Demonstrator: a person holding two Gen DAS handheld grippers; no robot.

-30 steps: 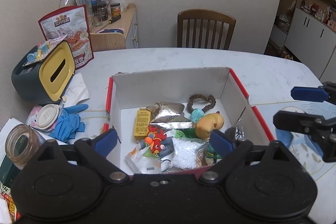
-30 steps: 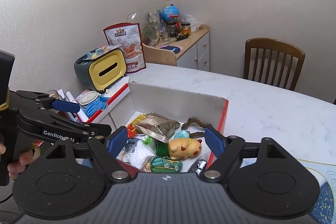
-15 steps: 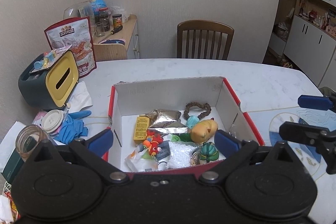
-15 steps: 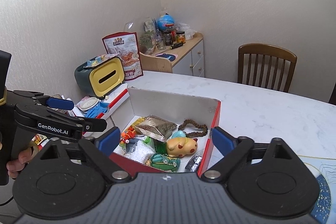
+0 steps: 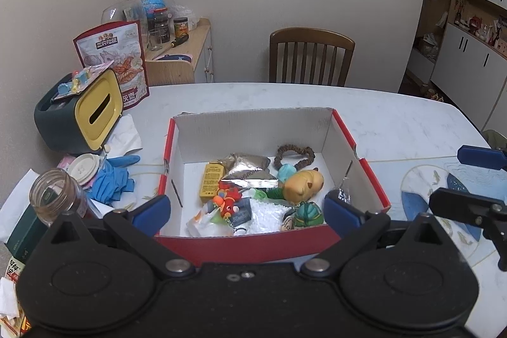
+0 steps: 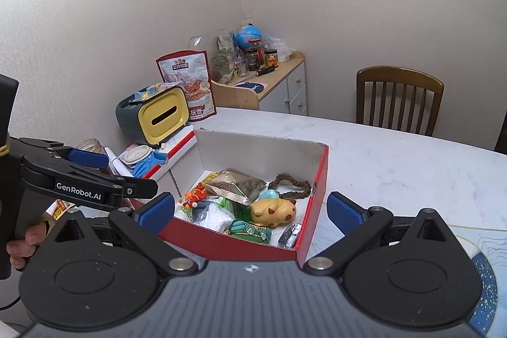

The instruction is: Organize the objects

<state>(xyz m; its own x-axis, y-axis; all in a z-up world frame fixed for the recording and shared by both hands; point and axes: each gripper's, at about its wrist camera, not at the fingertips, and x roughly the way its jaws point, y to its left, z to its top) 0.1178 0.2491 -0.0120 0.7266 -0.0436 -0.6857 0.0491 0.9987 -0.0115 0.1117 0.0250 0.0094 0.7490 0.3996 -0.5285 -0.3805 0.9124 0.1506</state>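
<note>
A red cardboard box (image 5: 345,129) (image 6: 320,179) with a white inside sits on the white table. It holds several small things: a silver foil pouch (image 5: 247,168) (image 6: 236,184), a yellow animal toy (image 5: 302,184) (image 6: 274,211), a yellow packet (image 5: 211,181), a brown hair tie (image 5: 294,154) (image 6: 290,184), a green toy (image 5: 305,213) (image 6: 250,230) and a red-orange toy (image 5: 226,200). My left gripper (image 5: 245,213) hangs open above the box's near wall, empty. My right gripper (image 6: 250,211) also stands open and empty over the box's near corner.
Left of the box lie blue gloves (image 5: 112,176), a glass jar (image 5: 55,198), a white lid (image 5: 84,165) and a yellow-fronted tissue holder (image 5: 82,110). A snack bag (image 5: 114,59) leans on the wall. A wooden chair (image 5: 310,56) stands behind the table; a blue-patterned mat (image 5: 443,198) lies right.
Both grippers have pulled back and up from the box, so its near red wall now shows. Both stayed open and empty.
</note>
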